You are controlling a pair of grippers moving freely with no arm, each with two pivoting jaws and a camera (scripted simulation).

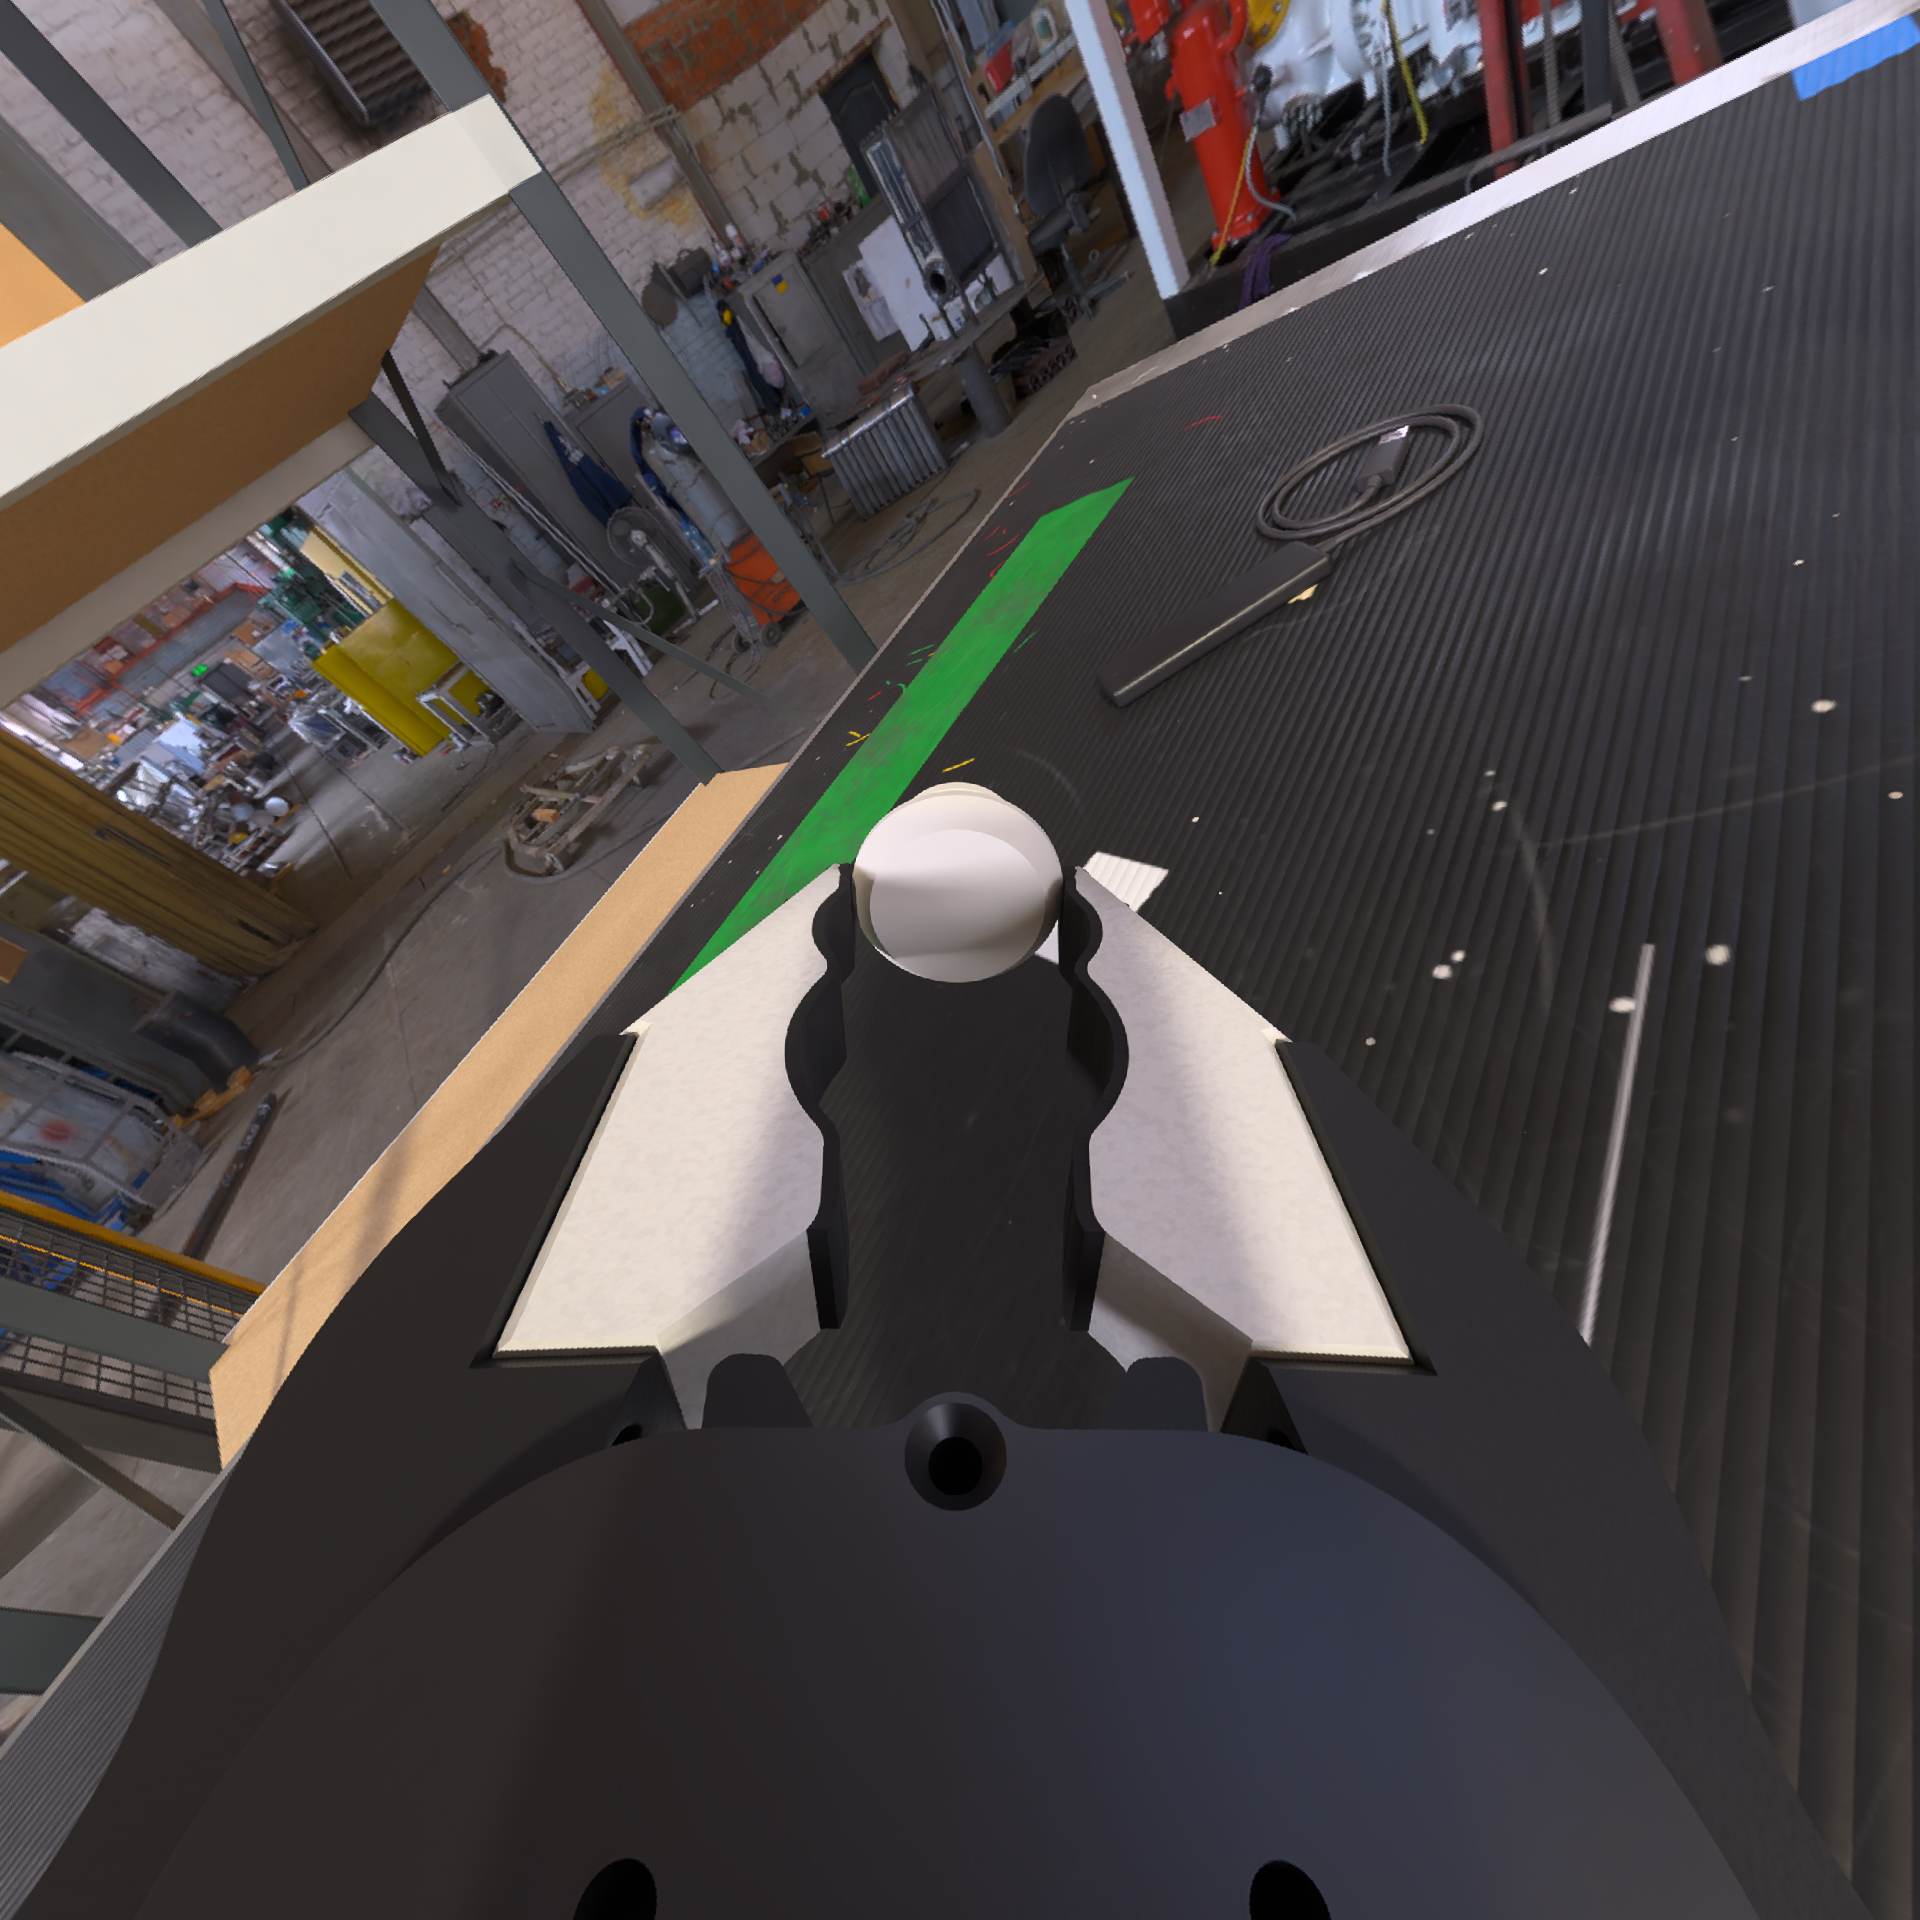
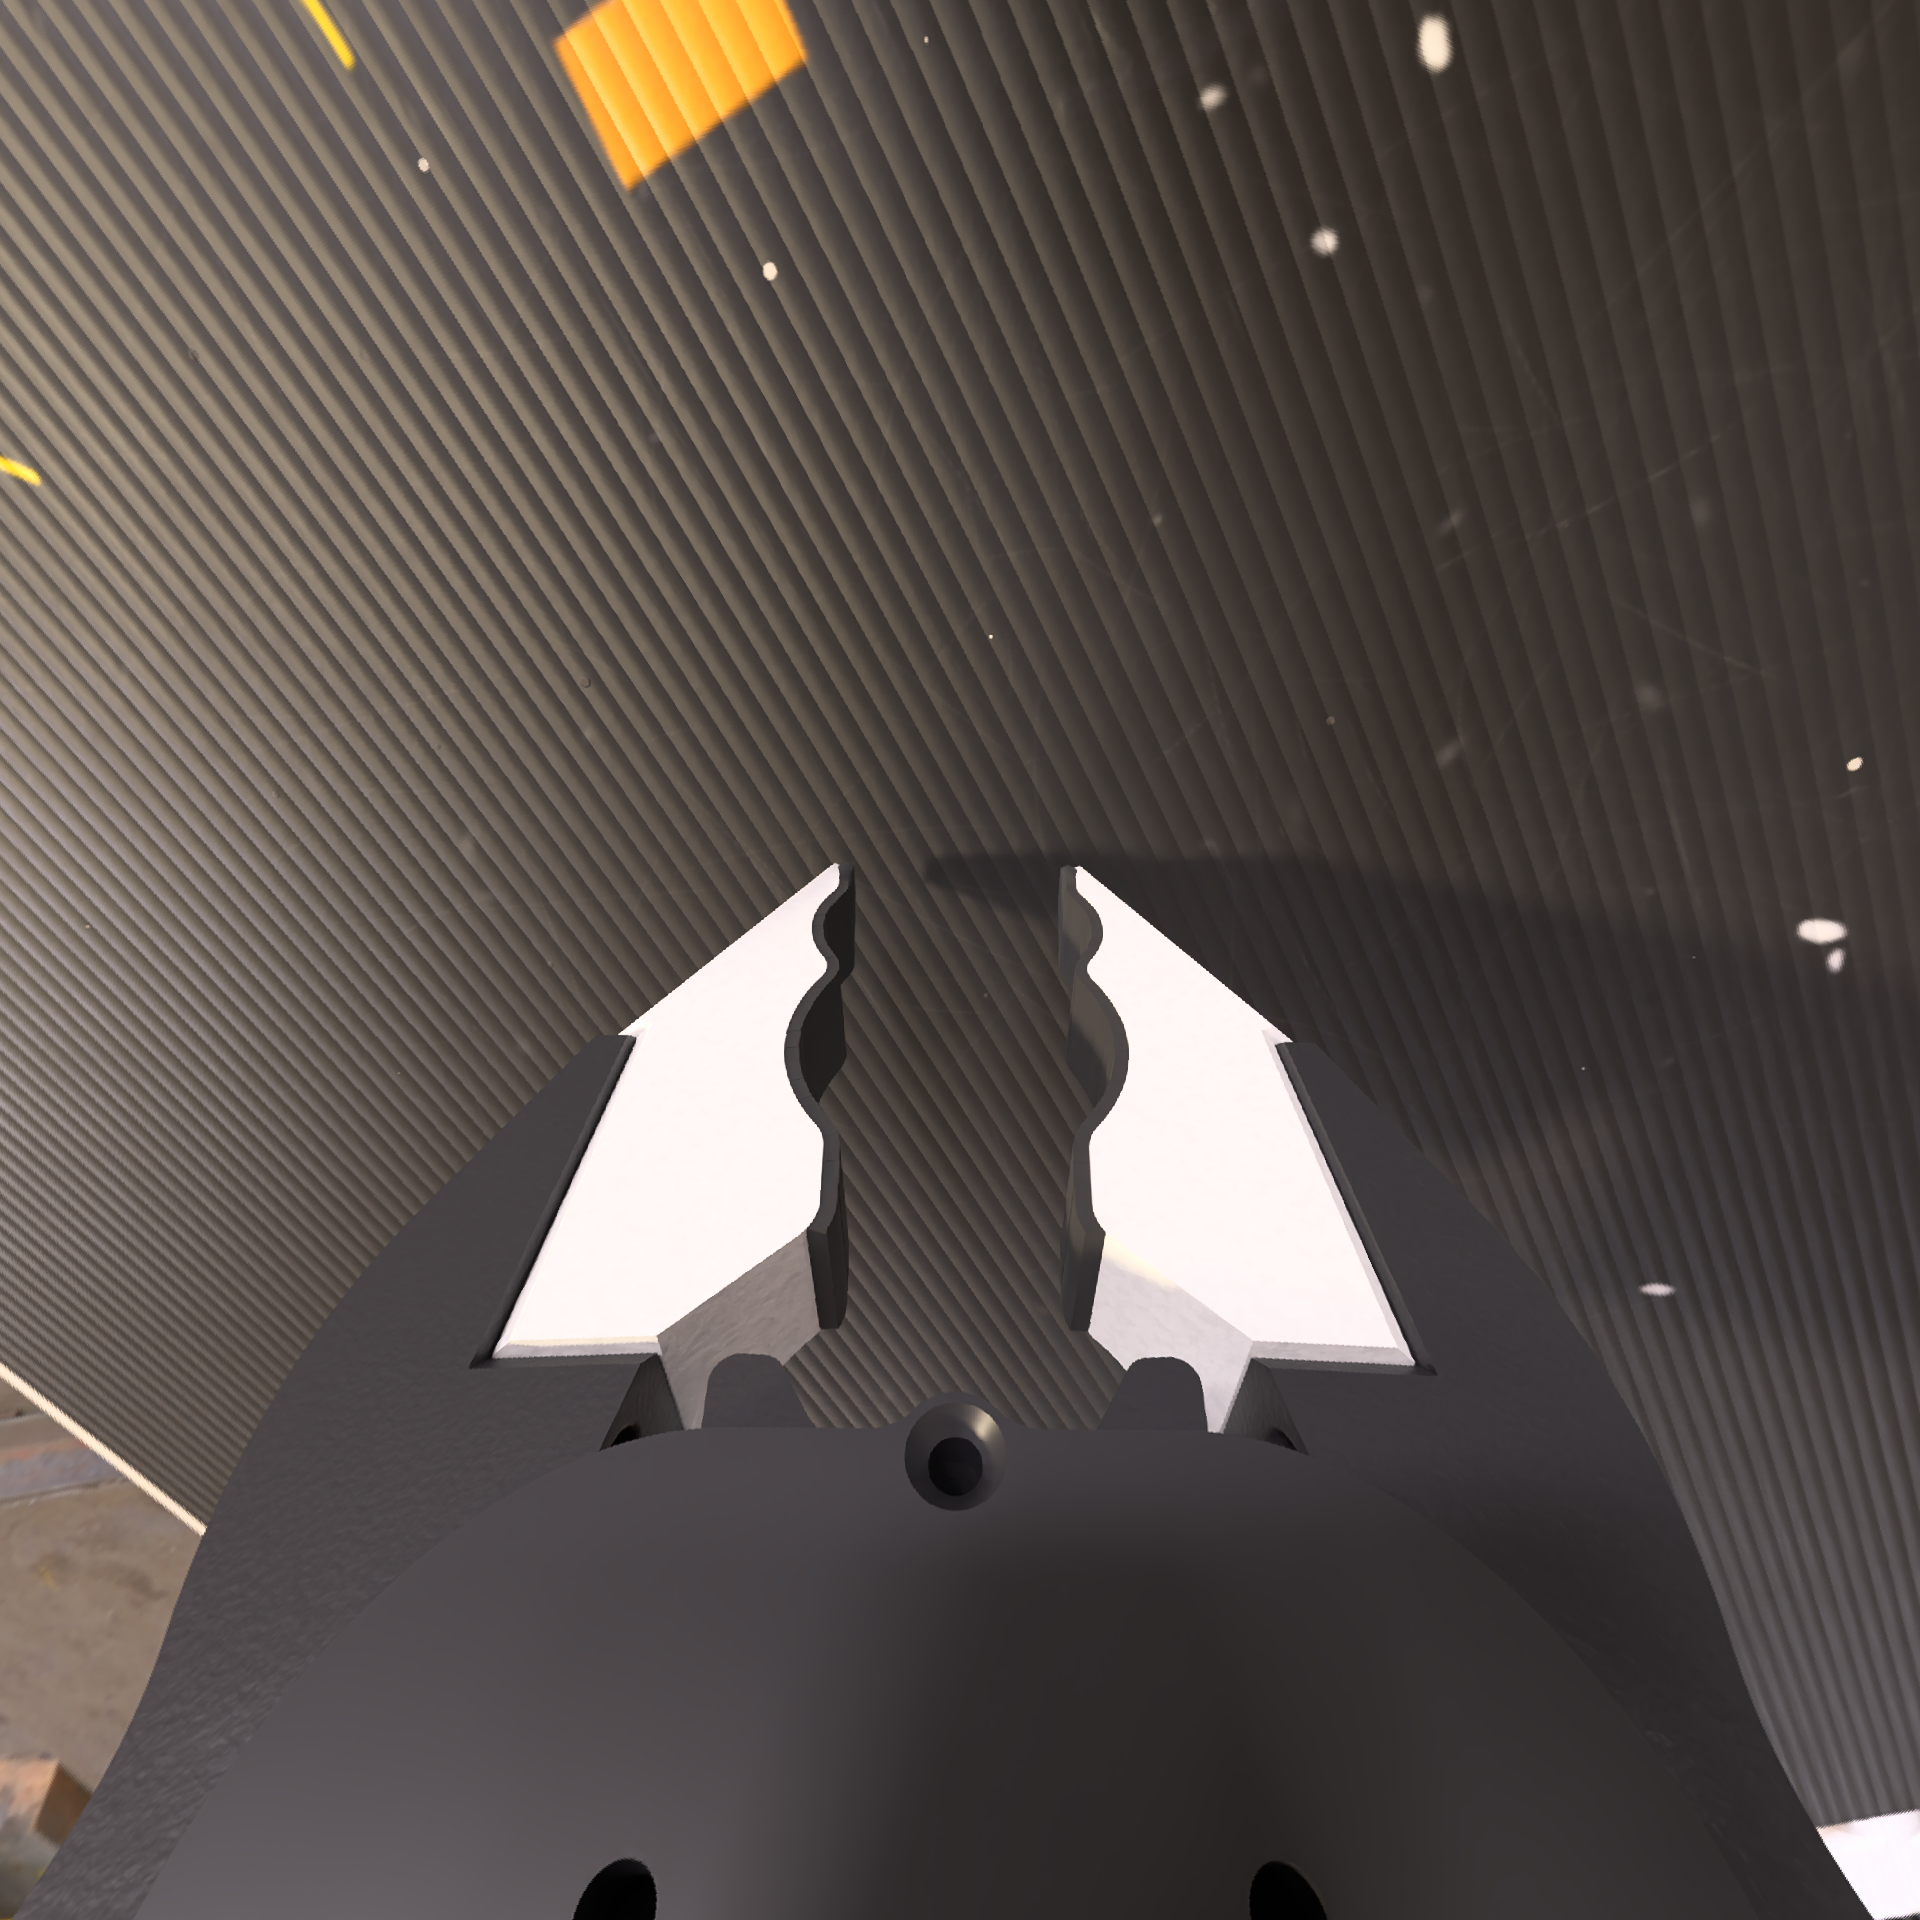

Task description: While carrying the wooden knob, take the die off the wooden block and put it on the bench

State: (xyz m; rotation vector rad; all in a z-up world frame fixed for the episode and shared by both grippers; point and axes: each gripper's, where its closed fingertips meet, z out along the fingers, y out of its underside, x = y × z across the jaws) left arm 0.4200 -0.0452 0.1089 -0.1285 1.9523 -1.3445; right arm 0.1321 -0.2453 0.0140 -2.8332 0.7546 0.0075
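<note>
My left gripper (image 1: 956, 883) is shut on a pale, rounded wooden knob (image 1: 954, 894), held between the fingertips above the dark ribbed bench top (image 1: 1558, 727). My right gripper (image 2: 956, 883) is open and empty, pointing down at the same kind of ribbed surface (image 2: 727, 582). A faint shadow lies on the mat just past its tips. No die and no wooden block show in either view.
In the left wrist view a green tape strip (image 1: 935, 686), a flat black bar (image 1: 1216, 623) and a coiled grey cable (image 1: 1371, 468) lie on the bench. A shelf frame (image 1: 260, 312) stands at the left past the bench's edge. An orange patch (image 2: 681, 78) marks the mat in the right wrist view.
</note>
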